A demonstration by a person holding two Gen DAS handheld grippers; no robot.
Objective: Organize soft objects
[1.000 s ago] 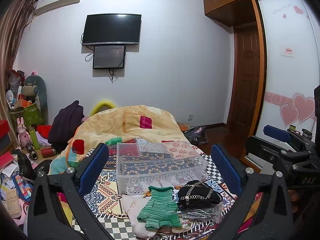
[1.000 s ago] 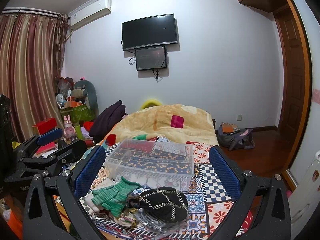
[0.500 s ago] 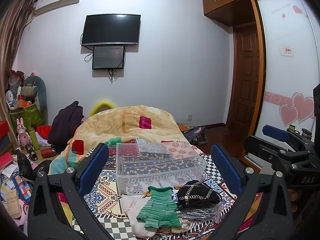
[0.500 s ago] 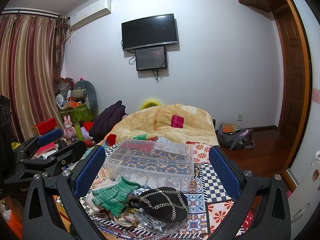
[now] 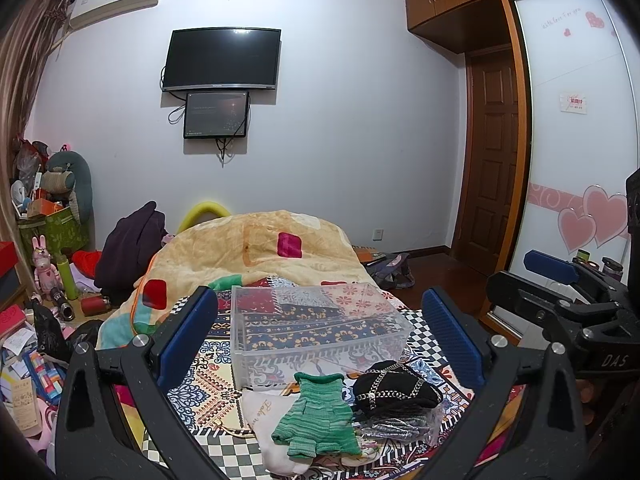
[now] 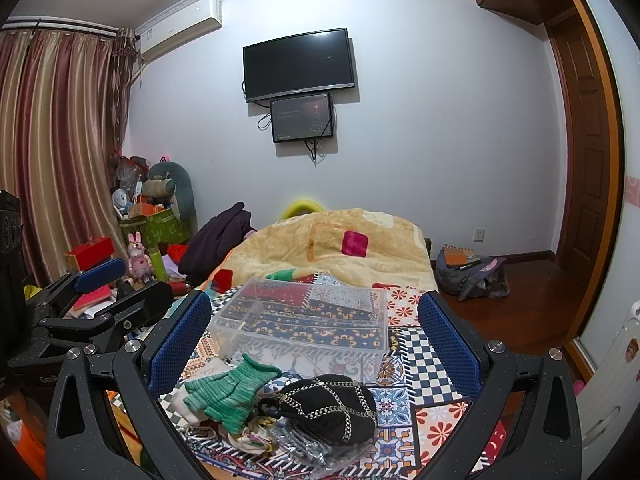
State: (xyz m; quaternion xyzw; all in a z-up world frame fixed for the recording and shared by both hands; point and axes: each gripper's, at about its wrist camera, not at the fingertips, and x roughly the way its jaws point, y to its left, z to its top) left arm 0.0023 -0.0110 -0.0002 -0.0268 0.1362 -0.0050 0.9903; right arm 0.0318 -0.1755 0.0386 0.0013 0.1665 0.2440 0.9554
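Note:
A pile of soft things lies on the patterned bedspread [image 5: 208, 380] at the near edge: a green knitted glove [image 5: 316, 420] [image 6: 226, 392], a black hat with a chain [image 5: 394, 388] [image 6: 324, 408], a white cloth bag [image 5: 264, 412] and a silvery crinkled bag [image 5: 400, 428]. Behind them stands an empty clear plastic box [image 5: 316, 328] [image 6: 308, 320]. My left gripper [image 5: 320, 344] is open and empty, above and before the pile. My right gripper [image 6: 316, 344] is open and empty, beside it on the right.
A crumpled yellow blanket [image 5: 256, 252] covers the far half of the bed. Clutter, toys and boxes [image 5: 48, 272] lie on the floor at the left. A backpack [image 6: 472, 272] lies on the wooden floor at the right, by the door [image 5: 492, 160].

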